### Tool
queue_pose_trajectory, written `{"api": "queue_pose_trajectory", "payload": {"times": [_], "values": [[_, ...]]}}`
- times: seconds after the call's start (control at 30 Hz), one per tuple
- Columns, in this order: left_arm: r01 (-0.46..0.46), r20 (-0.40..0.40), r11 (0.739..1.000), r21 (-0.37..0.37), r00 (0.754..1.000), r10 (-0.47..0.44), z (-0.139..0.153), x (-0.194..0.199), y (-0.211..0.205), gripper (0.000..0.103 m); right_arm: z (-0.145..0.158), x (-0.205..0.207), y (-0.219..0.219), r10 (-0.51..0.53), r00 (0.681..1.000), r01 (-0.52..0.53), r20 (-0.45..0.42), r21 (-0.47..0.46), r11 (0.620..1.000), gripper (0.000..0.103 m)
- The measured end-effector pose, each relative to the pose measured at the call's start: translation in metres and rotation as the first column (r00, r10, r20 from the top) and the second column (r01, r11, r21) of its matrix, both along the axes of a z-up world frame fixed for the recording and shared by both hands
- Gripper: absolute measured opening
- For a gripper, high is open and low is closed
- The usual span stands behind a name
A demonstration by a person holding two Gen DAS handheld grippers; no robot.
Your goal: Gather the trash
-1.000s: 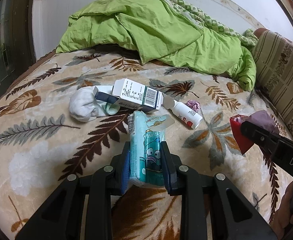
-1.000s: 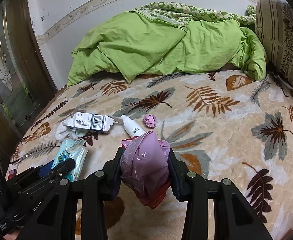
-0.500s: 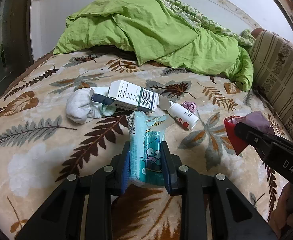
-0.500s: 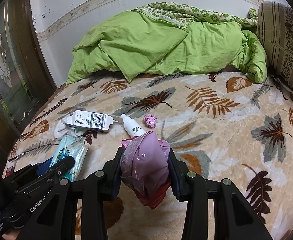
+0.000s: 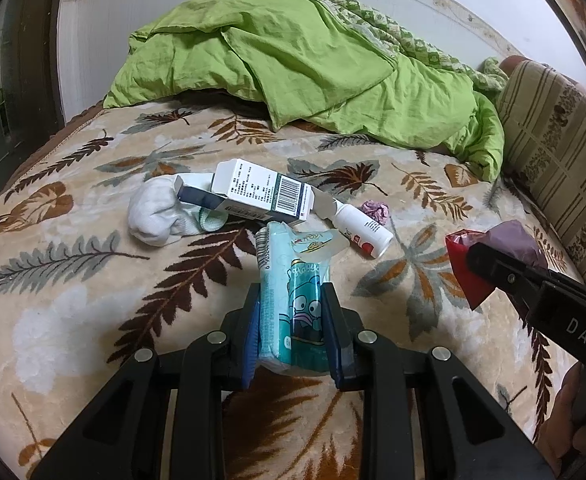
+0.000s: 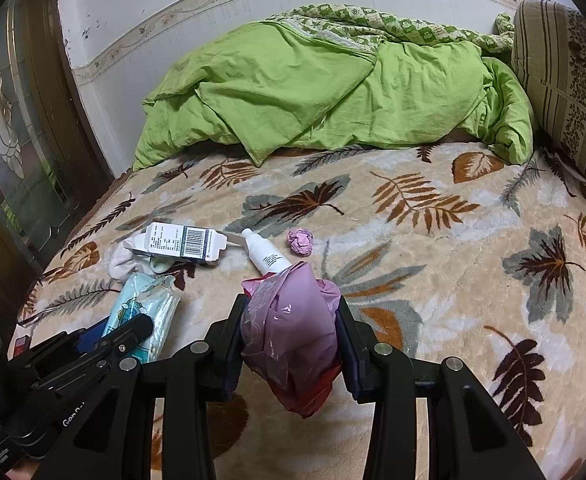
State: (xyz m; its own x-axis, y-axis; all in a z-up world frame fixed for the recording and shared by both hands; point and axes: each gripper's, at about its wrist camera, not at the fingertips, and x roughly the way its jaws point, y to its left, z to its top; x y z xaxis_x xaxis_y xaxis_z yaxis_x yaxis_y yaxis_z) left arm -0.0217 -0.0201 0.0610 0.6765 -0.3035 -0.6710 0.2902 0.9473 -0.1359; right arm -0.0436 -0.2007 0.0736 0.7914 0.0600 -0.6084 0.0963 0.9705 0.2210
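At lower centre of the left wrist view, the left gripper (image 5: 293, 320) clamps a teal cartoon-printed tissue pack (image 5: 295, 304). At lower centre of the right wrist view, the right gripper (image 6: 291, 340) pinches a crumpled pink-and-red plastic bag (image 6: 293, 332) above the leaf-patterned blanket (image 6: 433, 280).

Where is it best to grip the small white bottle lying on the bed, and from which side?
Probably across the white bottle body's middle, from above: it lies flat, its narrow cap end beside the box, the other sides free.
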Motion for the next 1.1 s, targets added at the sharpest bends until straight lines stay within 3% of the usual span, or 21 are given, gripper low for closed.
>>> {"api": "queue_pose_trajectory", "payload": {"times": [0.27,0.7,0.97,1.1], "values": [[0.003,0.001,1.0,-0.006,1.0,-0.003,0.0,0.0,-0.001,0.027,0.0,0.0,-0.001,0.0,1.0,0.0,0.0,0.002,1.0,0.043],[0.035,0.001,0.994,-0.104,0.999,-0.036,0.005,-0.003,0.005,0.027,0.0,-0.001,-0.001,-0.001,1.0,0.0,0.008,0.01,1.0,0.043],[0.057,0.006,0.99,-0.127,0.998,-0.057,0.007,-0.003,0.005,0.027,0.005,-0.007,-0.004,0.004,1.0,-0.005,0.023,0.059,0.998,0.043],[0.077,0.046,0.99,-0.115,0.996,-0.072,0.013,-0.014,0.002,0.027,0.01,-0.016,-0.011,-0.013,0.999,0.009,0.034,0.103,0.995,0.043]]}}
